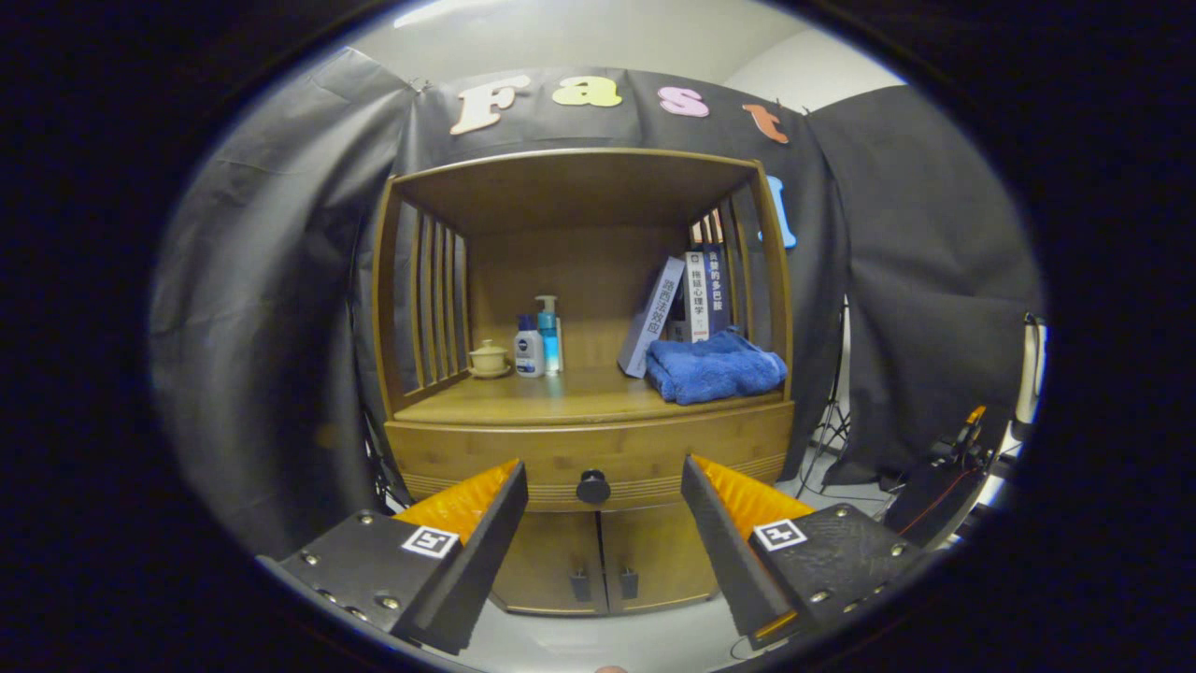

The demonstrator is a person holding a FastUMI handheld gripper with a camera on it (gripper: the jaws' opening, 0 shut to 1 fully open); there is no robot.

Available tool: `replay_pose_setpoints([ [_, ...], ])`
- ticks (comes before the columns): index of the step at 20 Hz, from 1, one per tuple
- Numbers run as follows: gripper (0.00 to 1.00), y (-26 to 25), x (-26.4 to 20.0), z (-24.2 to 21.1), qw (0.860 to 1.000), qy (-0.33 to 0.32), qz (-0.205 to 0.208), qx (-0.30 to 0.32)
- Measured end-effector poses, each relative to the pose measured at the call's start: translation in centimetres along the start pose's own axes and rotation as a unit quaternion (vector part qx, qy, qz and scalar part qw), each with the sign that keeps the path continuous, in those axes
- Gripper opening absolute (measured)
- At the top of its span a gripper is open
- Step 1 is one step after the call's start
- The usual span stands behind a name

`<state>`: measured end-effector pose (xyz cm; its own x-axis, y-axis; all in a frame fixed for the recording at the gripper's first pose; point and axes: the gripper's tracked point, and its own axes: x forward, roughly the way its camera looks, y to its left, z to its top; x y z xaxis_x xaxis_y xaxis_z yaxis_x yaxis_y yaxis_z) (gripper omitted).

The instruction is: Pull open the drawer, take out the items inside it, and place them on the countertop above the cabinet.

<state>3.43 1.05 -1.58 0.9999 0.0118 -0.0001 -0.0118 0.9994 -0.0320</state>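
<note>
Gripper [605,523] was seen with jaws spread wide, nothing held between them. It was aimed at a wooden cabinet [589,449], well short of it.

Drawer [486,453] was shut, front flush with the cabinet frame. Its round dark knob [592,486] was seen in the gap between the jaws, beyond the tips, not touched. Drawer contents could not be seen.

Two lower doors [603,561] under the drawer were closed, each with a small dark handle near the centre seam.

Tabletop [570,400] above the drawer was enclosed by slatted sides and a wooden roof. At back left: a small lidded cup [489,358] on a saucer, just beside it a white bottle [529,348], then a blue pump bottle [548,335] touching or nearly touching it. On the right: a folded blue towel [715,366] near the front edge, books [687,297] leaned behind it against the right slats.

Dark stand gear [944,477] was noted on the floor to the right of the cabinet, details unclear.
</note>
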Motion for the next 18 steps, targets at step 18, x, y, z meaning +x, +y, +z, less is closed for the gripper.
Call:
replay_pose_setpoints([
  [18, 0.99, -0.2, 14.2, -10.1, 0.999, 0.043, 0.004, -0.009],
])
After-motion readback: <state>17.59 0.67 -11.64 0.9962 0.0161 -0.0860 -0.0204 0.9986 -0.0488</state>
